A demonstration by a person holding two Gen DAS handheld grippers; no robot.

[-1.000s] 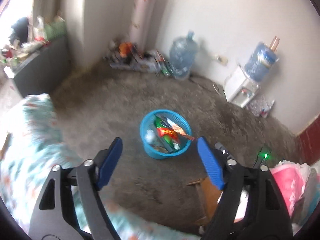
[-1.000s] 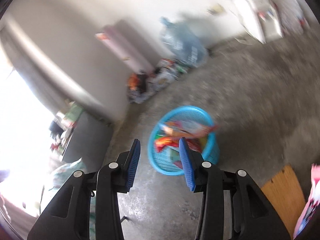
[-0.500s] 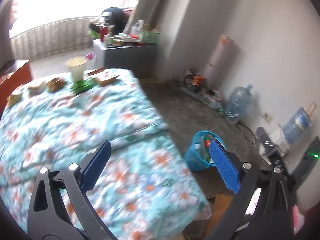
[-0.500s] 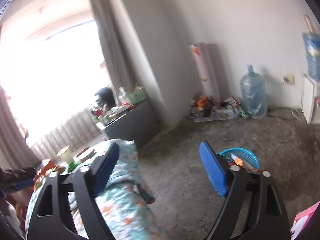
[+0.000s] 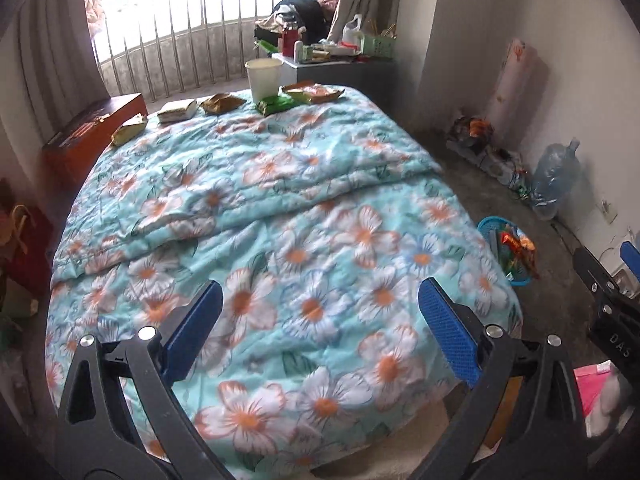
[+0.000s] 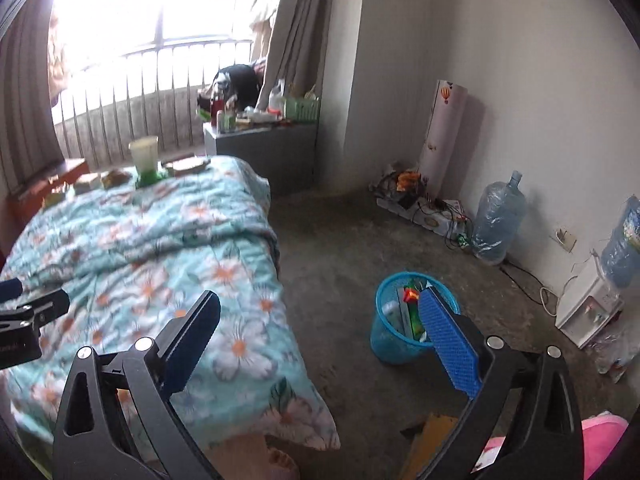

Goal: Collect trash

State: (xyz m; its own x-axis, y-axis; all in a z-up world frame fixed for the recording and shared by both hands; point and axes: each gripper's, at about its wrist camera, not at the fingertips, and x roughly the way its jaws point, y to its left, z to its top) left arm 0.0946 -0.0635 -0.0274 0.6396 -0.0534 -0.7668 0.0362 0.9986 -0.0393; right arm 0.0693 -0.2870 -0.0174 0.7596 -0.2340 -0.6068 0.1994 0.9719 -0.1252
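A bed (image 5: pixel 280 220) under a flowered turquoise quilt fills most of the room, and a blue basket (image 6: pixel 394 344) with wrappers in it stands on the concrete floor just beside its foot. Far up the quilt lie more trash: a paper cup (image 5: pixel 264 77) and snack packets (image 5: pixel 276 104). Left gripper (image 5: pixel 320 328) spread wide, empty; right gripper (image 6: pixel 320 332) opening, nothing between its jaws.
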